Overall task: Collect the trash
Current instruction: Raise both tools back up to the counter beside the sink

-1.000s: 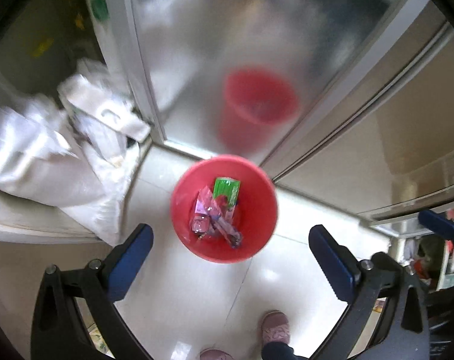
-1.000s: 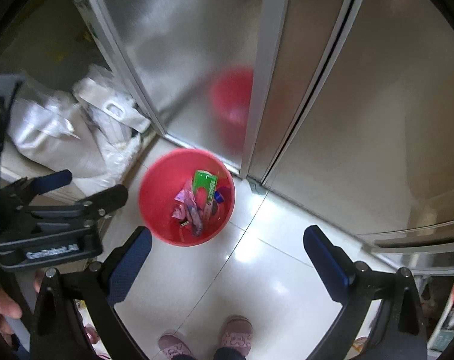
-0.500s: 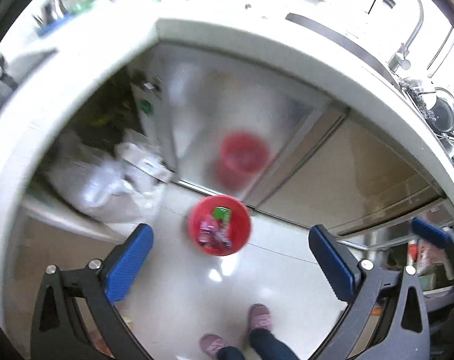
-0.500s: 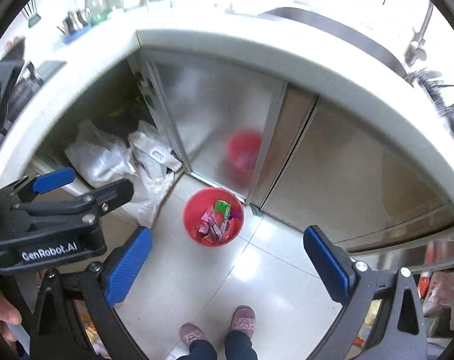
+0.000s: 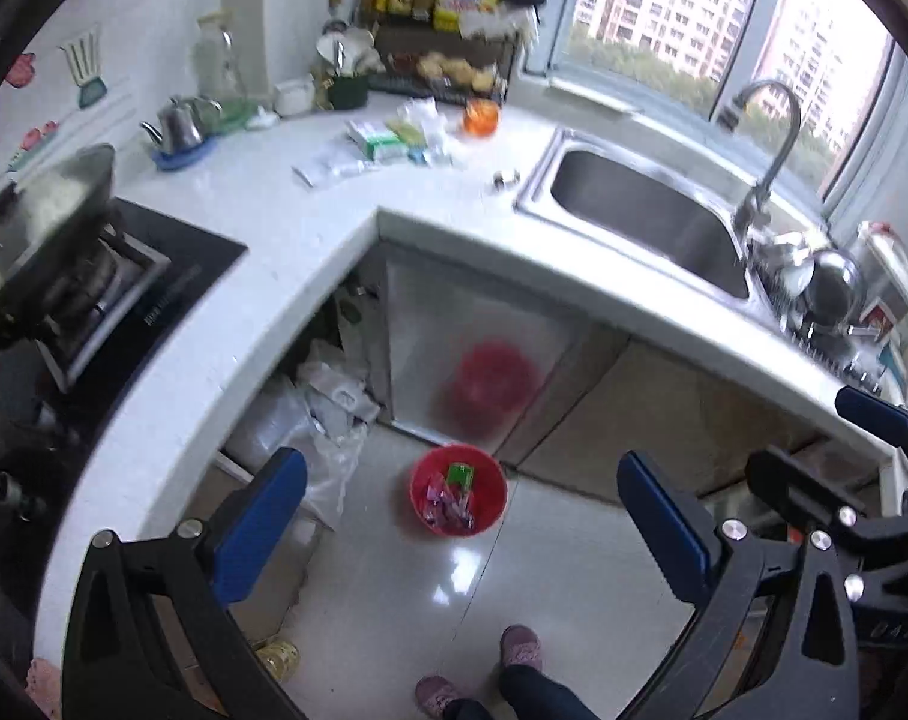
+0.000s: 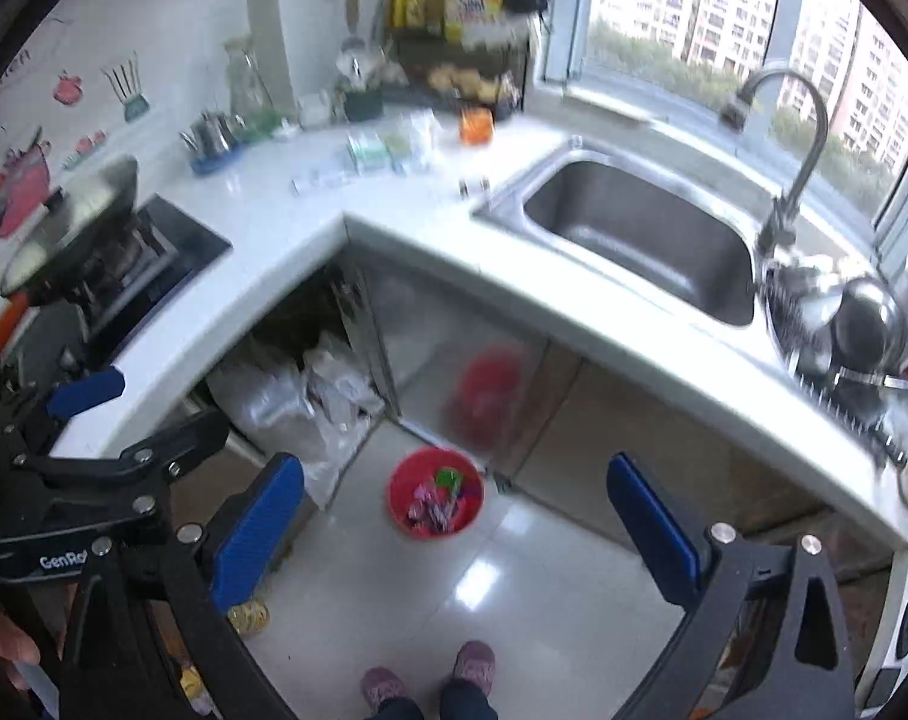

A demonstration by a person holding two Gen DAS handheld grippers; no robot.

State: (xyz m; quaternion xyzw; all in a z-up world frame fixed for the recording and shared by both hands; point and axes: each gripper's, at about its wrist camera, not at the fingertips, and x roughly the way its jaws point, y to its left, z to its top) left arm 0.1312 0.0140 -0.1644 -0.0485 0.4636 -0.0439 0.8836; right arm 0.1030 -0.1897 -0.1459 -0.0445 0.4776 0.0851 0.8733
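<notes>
Two handheld grippers hang high above a kitchen floor, both with blue-padded jaws spread wide and holding nothing. The left gripper (image 5: 463, 516) and the right gripper (image 6: 454, 522) each frame the red bin (image 5: 458, 490) that stands on the pale tiles far below, and the person's pink slippers (image 5: 520, 645) show nearer the cameras than the bin. Inside the bin lies the collected trash (image 5: 450, 495): a green packet and several pink and purple wrappers. White plastic bags (image 5: 327, 414) slump just left of the bin, in the open space under the counter. Directly behind the bin stands a steel cabinet door (image 5: 478, 354) that carries its blurred red reflection. Above the bin runs the white L-shaped countertop (image 5: 273, 222), with more packets and wrappers (image 5: 381, 147) scattered on it up and left of the bin. A steel sink (image 5: 646, 219) and curved faucet (image 5: 772, 138) sit up and right of the bin, a black stove (image 5: 123, 288) far left of it.
</notes>
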